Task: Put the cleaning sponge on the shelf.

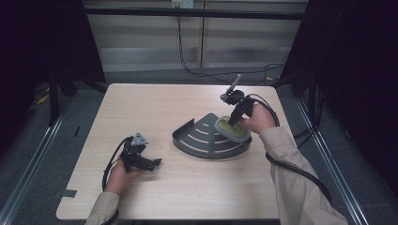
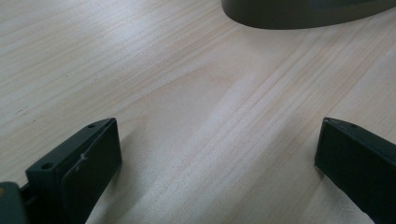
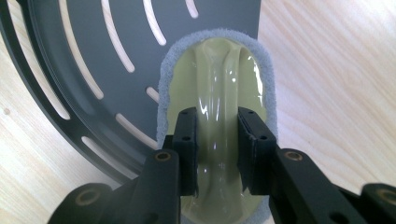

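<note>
Table: pale wood-grain table point(image 1: 187, 192), bare apart from the items below; the surface looks smooth, so I judge things could slide on it.
Rack: dark grey quarter-round slotted rack point(image 1: 202, 140) lying flat near the table's middle, with a raised rim along its curved edge and long curved slots in its floor. It looks like stiff moulded plastic or metal, light enough to shift if pushed.
Scrubber: oval scrubbing pad point(image 3: 217, 79) with a glossy pale yellow-green moulded handle arching over a fuzzy grey pad. It sits at the rack's right end, partly over the slotted floor and partly past the straight edge toward the bare table.
Handling: my judgement is that the scrubber is light; the handle is stiff and shiny, so probably slippery, while the grey edge is soft and would squash. The raised central ridge of the handle is the sensible place to grip.
Right gripper: right gripper point(image 3: 217, 149) points down, its jaws clamped on either side of the handle ridge, grasping the scrubber.
Left gripper: left gripper point(image 2: 215, 158) rests low over bare table, well apart from the rack, jaws spread wide with nothing between them.
Writing: no brand, label or lettering can be read on any item.
</note>
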Tool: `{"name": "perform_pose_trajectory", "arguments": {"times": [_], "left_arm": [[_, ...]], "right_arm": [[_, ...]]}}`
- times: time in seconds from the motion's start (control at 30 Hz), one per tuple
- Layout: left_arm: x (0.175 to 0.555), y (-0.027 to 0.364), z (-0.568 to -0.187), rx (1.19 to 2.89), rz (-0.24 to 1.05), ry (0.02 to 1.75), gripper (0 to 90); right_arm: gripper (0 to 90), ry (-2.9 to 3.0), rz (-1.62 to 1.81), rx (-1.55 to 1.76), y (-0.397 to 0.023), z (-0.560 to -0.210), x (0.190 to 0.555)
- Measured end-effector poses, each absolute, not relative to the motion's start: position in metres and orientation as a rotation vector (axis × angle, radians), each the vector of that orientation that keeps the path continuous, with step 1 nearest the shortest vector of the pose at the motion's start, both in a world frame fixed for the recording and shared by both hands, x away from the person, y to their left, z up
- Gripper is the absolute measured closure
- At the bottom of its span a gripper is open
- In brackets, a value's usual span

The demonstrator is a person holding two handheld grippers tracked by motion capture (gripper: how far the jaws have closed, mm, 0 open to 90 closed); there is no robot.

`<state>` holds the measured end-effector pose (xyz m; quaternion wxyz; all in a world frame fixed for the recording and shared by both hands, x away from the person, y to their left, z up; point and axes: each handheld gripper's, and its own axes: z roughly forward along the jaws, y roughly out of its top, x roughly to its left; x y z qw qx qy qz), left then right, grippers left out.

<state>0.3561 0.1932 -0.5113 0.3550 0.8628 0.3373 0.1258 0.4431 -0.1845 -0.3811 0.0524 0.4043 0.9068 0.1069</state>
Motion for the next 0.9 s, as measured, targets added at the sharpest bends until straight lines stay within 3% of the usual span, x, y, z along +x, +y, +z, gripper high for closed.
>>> {"name": "perform_pose_trajectory", "arguments": {"times": [0.9], "left_arm": [[0.356, 0.193, -0.511, 2.23, 0.325, 0.871, 0.0]], "right_arm": [[71.4, 2.778, 0.343, 1.238, -0.172, -0.402, 0.443]]}}
